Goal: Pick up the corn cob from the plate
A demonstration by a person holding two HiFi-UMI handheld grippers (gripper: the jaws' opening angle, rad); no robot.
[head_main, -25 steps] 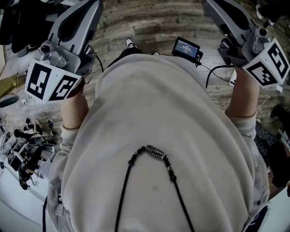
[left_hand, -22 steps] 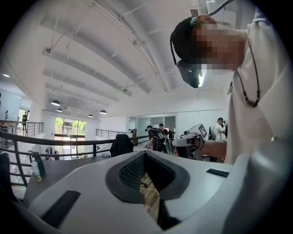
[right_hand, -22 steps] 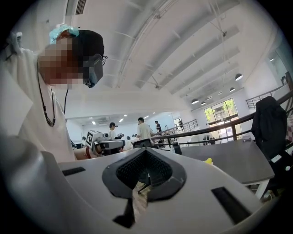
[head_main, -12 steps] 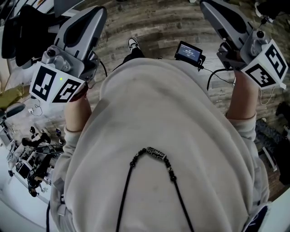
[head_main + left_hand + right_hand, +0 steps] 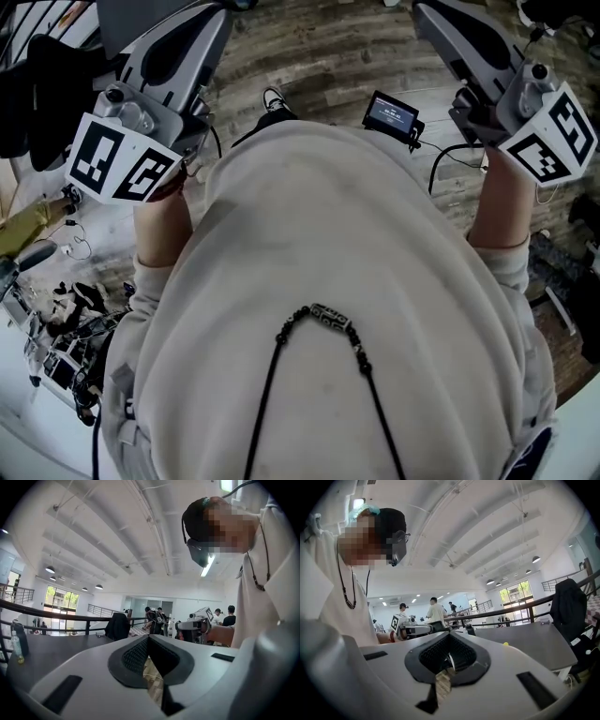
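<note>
Between left gripper [image 5: 173,56] and right gripper [image 5: 469,37], a pale sweatshirt [image 5: 328,244] blocks the floor [image 5: 319,47].

Wood-plank floor [image 5: 319,56], white beamed ceiling [image 5: 117,536] with round lamps [image 5: 50,569], dark railing [image 5: 56,614], bright windows [image 5: 61,604]

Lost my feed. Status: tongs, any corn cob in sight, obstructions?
Left tongs shut, empty. Right tongs shut, empty. Corn cob and plate not in view. Nothing seen blocking.
</note>
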